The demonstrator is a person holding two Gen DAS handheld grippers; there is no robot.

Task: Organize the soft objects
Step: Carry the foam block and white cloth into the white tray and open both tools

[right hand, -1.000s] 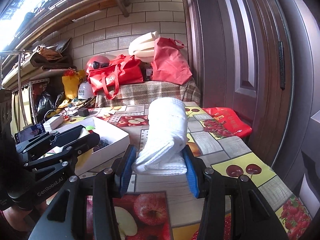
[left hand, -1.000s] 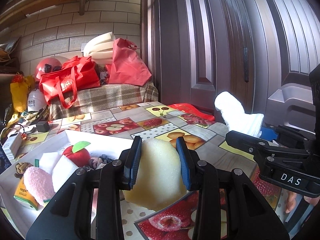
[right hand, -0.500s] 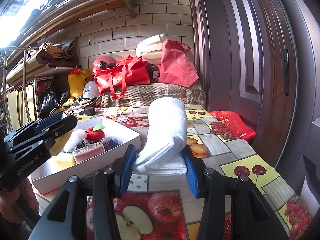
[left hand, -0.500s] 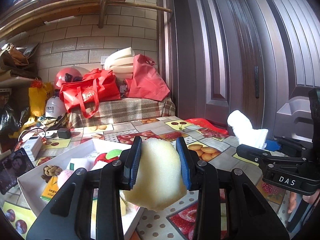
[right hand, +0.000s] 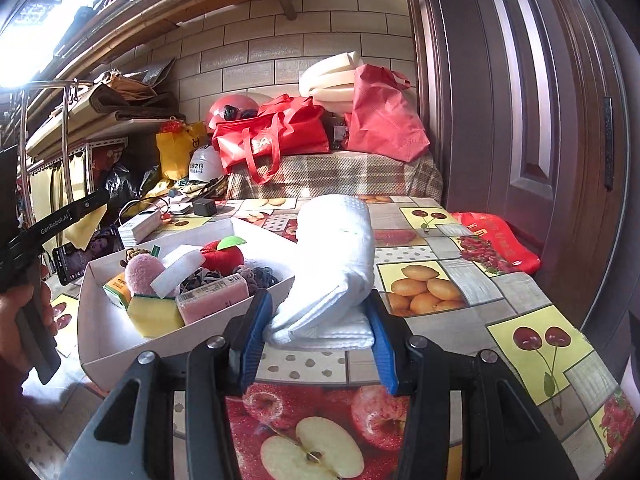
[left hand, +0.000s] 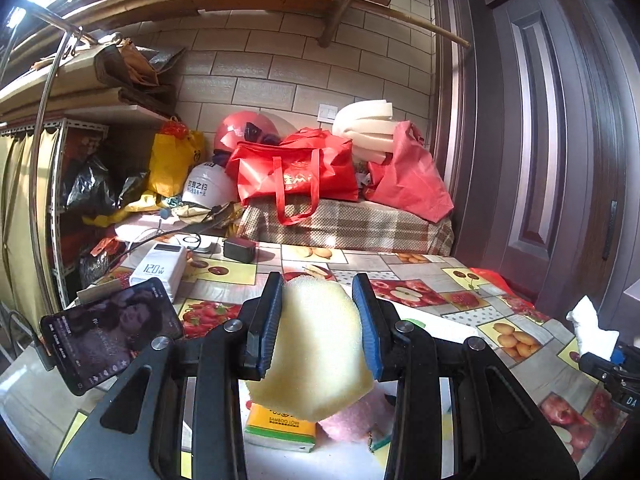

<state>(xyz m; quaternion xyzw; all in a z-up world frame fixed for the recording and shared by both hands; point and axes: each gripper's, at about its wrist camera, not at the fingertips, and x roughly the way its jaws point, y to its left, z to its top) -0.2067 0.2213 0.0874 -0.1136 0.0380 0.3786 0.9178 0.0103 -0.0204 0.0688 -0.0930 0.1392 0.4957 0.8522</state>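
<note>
The left gripper (left hand: 318, 320) points nearly level toward the far edge of the bench (right hand: 460, 280), its jaws closed on a pale yellow sponge (left hand: 312, 356) that bulges out above and below the blue pads. Under the sponge, in the left wrist view, lie a yellow tissue pack (left hand: 280, 426) and a pink fluffy item (left hand: 352, 416). A phone (left hand: 112, 332) stands propped near the left edge of the bench, with a white power bank (left hand: 160, 268) behind it.

The right gripper (right hand: 318, 324) tilts slightly downward, its jaws clamped on the lower end of a rolled white towel (right hand: 340, 256), which rises up and away from the pads above the fruit-patterned bench cover. Just left of the towel sits an open white box (right hand: 104, 328), toward the left side of the bench. It holds a red plush apple (right hand: 222, 256), a pink fluffy ball (right hand: 142, 272), a white sponge block (right hand: 180, 270), a yellow-green scrub sponge (right hand: 154, 314), a pink wrapped pack (right hand: 214, 298) and some dark hair ties (right hand: 262, 276).

At the left edge of the right wrist view a hand (right hand: 24, 320) grips the handle of the left gripper's black frame.
</note>
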